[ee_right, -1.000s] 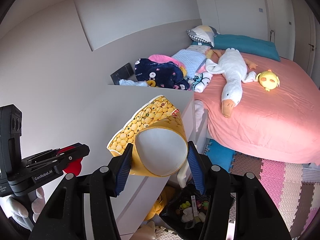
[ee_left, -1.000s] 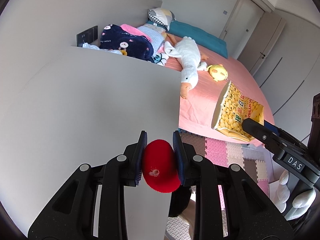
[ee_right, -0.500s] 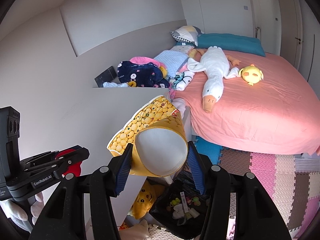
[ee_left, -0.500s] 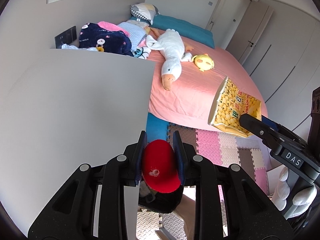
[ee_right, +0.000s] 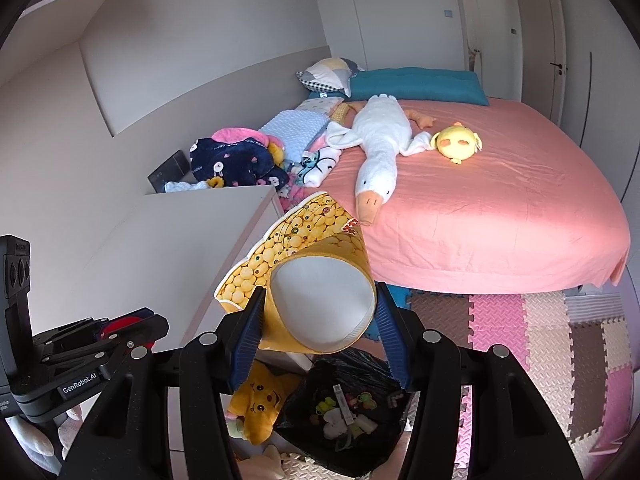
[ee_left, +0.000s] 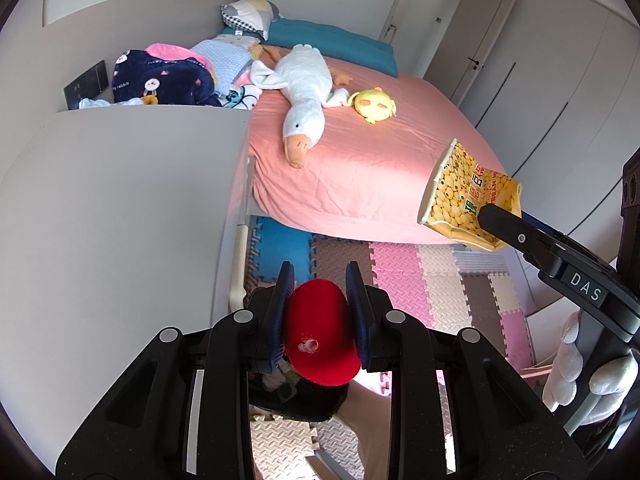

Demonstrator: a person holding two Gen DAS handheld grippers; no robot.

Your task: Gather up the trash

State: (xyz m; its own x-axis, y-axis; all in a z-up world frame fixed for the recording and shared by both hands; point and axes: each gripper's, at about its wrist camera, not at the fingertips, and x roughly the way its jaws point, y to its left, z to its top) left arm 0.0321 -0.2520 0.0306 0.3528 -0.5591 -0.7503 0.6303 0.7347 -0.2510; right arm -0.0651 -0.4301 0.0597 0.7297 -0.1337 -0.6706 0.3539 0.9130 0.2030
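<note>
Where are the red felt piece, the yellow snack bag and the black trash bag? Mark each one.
red felt piece (ee_left: 320, 332): left wrist view, middle of its red face, between the gripper pads.
yellow snack bag (ee_right: 304, 236): right wrist view, printed yellow side.
black trash bag (ee_right: 352, 412): right wrist view, open mouth holding litter.

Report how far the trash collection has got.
Done: the black trash bag on the floor already holds small scraps. In hand: the left gripper is shut on a red round piece, and the right gripper clamps a yellow snack bag; both hang above the trash bag. Left: dropping both in.
</note>
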